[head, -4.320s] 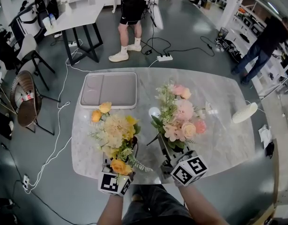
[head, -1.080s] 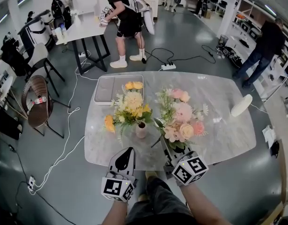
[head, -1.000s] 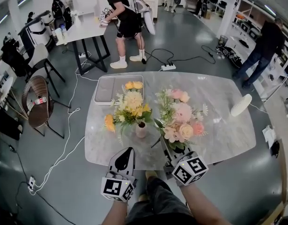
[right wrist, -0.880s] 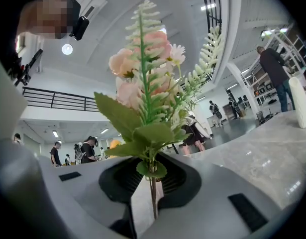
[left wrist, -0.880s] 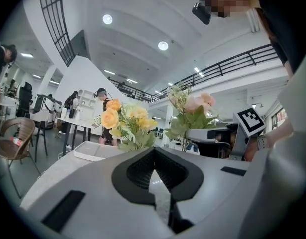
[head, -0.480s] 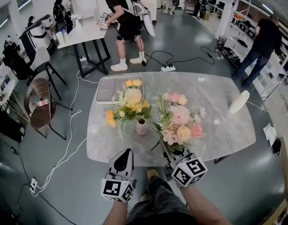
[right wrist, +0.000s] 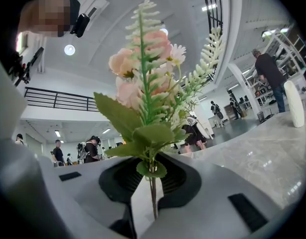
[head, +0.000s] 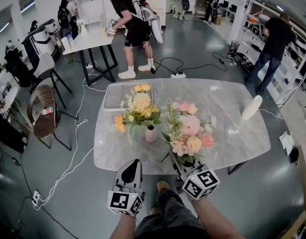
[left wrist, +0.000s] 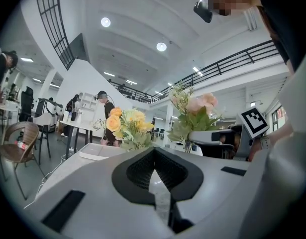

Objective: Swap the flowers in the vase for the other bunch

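The yellow bunch [head: 137, 111] stands upright in the small pale vase [head: 151, 133] near the middle of the marble table [head: 227, 133]. My right gripper [head: 178, 164] is shut on the thin stems of the pink bunch [head: 190, 129], holding it upright over the table's near edge, right of the vase. In the right gripper view the stems [right wrist: 152, 193] run up between the pads to the pink blooms [right wrist: 148, 78]. My left gripper [head: 135, 164] is shut and empty, just short of the near edge. The left gripper view shows both bunches ahead: yellow [left wrist: 125, 126] and pink [left wrist: 195, 108].
A grey tray [head: 117, 94] lies at the table's far left, behind the yellow bunch. A white oblong object [head: 252, 107] lies at the right edge. People stand beyond the table, with another table [head: 90, 36], chairs and floor cables to the left.
4.3 s ago my left gripper held the yellow bunch; it now stands in the vase. Over the last second both grippers drew back slightly from the table, the pink bunch still held.
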`<state>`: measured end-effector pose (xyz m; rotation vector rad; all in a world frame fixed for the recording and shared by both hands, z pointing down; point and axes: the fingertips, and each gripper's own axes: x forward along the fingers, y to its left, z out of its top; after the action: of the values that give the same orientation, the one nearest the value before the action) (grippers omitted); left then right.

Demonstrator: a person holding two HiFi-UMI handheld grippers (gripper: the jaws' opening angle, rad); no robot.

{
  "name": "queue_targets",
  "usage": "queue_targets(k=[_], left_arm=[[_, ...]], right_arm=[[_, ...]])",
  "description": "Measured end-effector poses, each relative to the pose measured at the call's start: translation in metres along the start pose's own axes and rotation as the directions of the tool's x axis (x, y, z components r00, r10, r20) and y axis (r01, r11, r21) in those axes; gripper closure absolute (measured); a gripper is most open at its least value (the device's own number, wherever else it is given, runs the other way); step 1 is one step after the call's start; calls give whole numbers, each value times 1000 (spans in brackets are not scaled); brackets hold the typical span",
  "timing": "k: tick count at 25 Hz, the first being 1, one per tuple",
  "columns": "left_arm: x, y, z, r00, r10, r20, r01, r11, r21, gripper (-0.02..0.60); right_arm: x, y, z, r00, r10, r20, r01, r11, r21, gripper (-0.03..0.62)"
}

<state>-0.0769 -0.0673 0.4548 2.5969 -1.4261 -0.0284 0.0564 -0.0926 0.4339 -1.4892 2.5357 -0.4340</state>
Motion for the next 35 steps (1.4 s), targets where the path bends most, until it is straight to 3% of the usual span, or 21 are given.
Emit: queue_targets(k=[35], left_arm=[[-59, -8, 9, 999, 29, 44, -29, 999, -17, 568]], right_arm=[[-42, 48, -1, 1000, 24, 0, -24, 999, -38, 510]])
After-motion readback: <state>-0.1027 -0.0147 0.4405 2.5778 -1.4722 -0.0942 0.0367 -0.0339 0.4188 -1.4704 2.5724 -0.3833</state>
